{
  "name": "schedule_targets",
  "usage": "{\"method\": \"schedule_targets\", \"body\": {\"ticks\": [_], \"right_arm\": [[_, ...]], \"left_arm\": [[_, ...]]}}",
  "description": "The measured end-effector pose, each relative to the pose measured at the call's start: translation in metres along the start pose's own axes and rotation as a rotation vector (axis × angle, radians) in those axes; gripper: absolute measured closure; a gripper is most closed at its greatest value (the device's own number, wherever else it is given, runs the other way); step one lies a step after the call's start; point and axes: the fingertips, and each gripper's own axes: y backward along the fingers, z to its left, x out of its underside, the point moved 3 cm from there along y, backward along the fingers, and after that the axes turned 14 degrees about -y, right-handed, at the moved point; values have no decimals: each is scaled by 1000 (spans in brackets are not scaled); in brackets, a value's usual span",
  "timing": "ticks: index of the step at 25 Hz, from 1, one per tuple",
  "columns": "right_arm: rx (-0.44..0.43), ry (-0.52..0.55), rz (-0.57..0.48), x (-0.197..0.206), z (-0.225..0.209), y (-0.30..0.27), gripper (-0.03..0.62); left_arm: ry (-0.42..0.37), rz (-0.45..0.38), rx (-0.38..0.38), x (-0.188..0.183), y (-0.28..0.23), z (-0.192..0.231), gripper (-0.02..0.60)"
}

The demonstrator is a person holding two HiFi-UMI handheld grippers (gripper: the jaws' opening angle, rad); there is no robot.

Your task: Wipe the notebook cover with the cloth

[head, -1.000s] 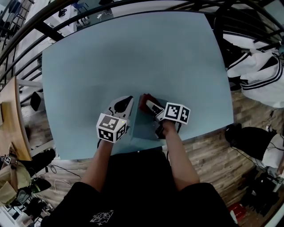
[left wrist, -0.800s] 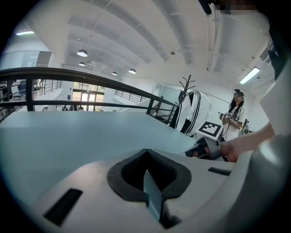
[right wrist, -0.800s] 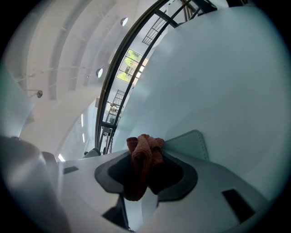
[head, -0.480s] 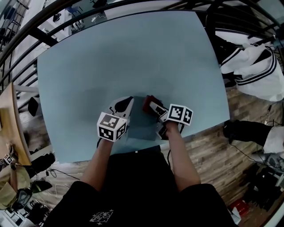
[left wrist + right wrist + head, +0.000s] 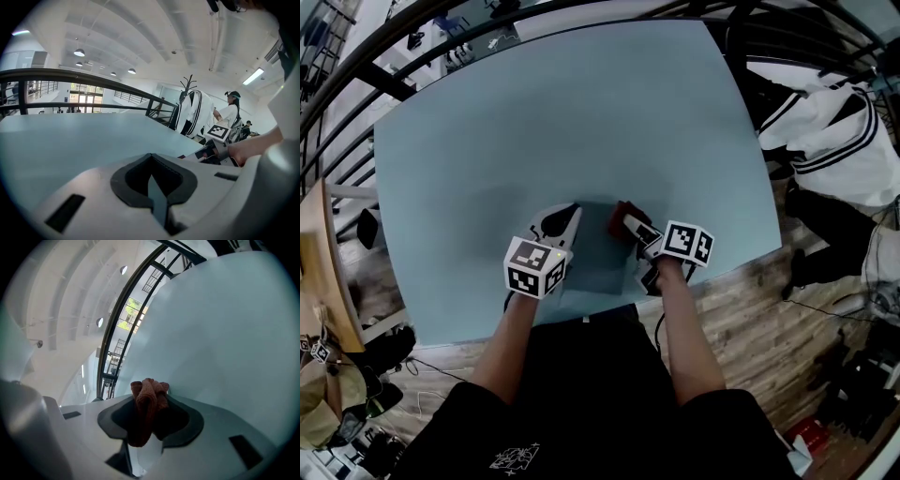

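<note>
The notebook [image 5: 598, 264] has a blue-grey cover close to the table's colour and lies flat near the table's front edge. My right gripper [image 5: 628, 223] is shut on a bunched red cloth [image 5: 622, 216] and presses it on the notebook's far right part. In the right gripper view the cloth [image 5: 148, 408] fills the jaws of the right gripper [image 5: 150, 401] and sticks out past the tips. My left gripper [image 5: 566, 217] rests at the notebook's far left edge, jaws together. In the left gripper view, the left gripper [image 5: 151, 177] shows only a thin blue-grey sliver between its pads.
The blue-grey table [image 5: 553, 122] stretches away beyond the notebook. A black railing [image 5: 384, 75] curves round its far side. A white jacket with black stripes [image 5: 830, 131] hangs at the right. A wooden desk [image 5: 317, 272] stands at the left, with clutter on the plank floor [image 5: 750, 319].
My right gripper has slid the red cloth to the right across the notebook cover, away from the left gripper. The left gripper has stayed in place.
</note>
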Motion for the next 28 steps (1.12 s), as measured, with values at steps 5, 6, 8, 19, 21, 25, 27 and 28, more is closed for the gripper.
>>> {"method": "schedule_targets", "body": {"ticks": [5,6,8,19,21,25,27,28], "right_arm": [[0,-11,-24,-6,-8,13,450],[0,-14,-29,-7,-9,15,450],[-1,-21,-37,-8,-11,18,450],[-55,-3,-31,1,11,18,450],[-70,2,-11,9,18,12,450],[-99,7,42,29,31,-6,450],[-105,12,71,40,36,-15,450],[-105,18,85,45,38,-19,450]], "left_arm": [[-5,-2,6,-1,-2,-8,591],[-6,-3,8,-1,-2,-9,591],[-7,-4,11,-1,-3,-11,591],[-1,-3,1,-1,3,-5,591],[2,-1,-8,-1,8,-1,591],[13,6,-31,5,16,7,591],[18,9,-42,7,21,11,591],[20,9,-47,8,23,13,591]]}}
